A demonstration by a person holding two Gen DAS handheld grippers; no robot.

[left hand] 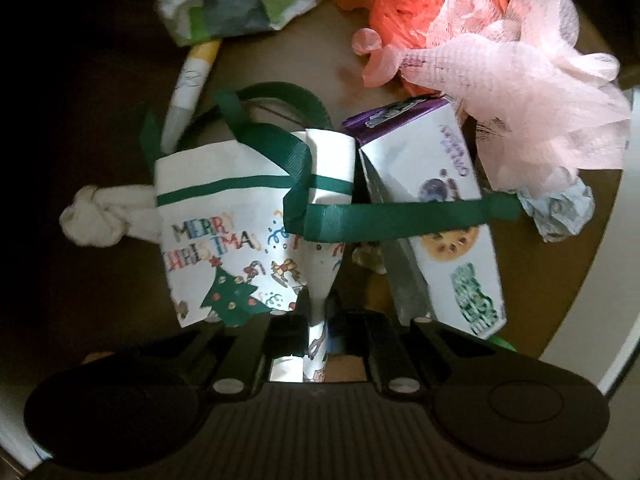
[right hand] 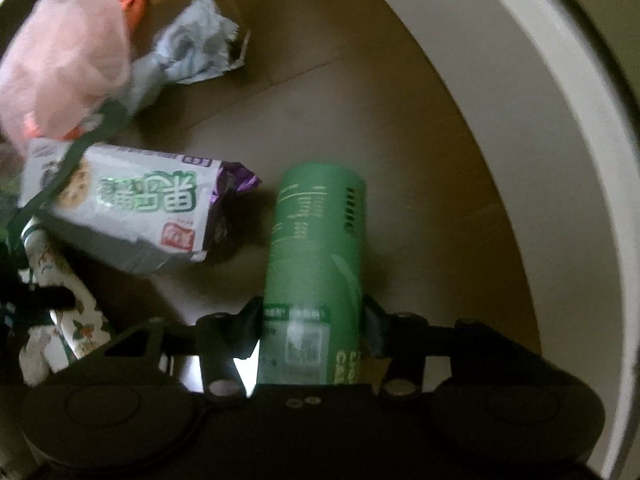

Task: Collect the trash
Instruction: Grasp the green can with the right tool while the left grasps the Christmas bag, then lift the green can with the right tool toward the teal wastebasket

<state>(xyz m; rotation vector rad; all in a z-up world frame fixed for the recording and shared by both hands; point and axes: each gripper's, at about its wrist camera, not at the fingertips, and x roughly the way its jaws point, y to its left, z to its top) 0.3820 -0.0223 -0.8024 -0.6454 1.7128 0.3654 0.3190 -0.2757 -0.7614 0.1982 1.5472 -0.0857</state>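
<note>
You're looking down at a brown wood-look floor (right hand: 320, 92) in dim light, bounded on your right by a pale curved wall (right hand: 540, 128).

Left gripper (left hand: 318, 330) points steeply down, its black jaws drawn together with only a thin fold of the printed paper bag (left hand: 224, 236) pinched between them. Right gripper (right hand: 312, 320) points straight down, jaws about half apart, one black finger (right hand: 250, 320) against each side of the green tube (right hand: 316, 248). Both fingers sit flush on the tube's sides. Neither holding hand is in view.
</note>
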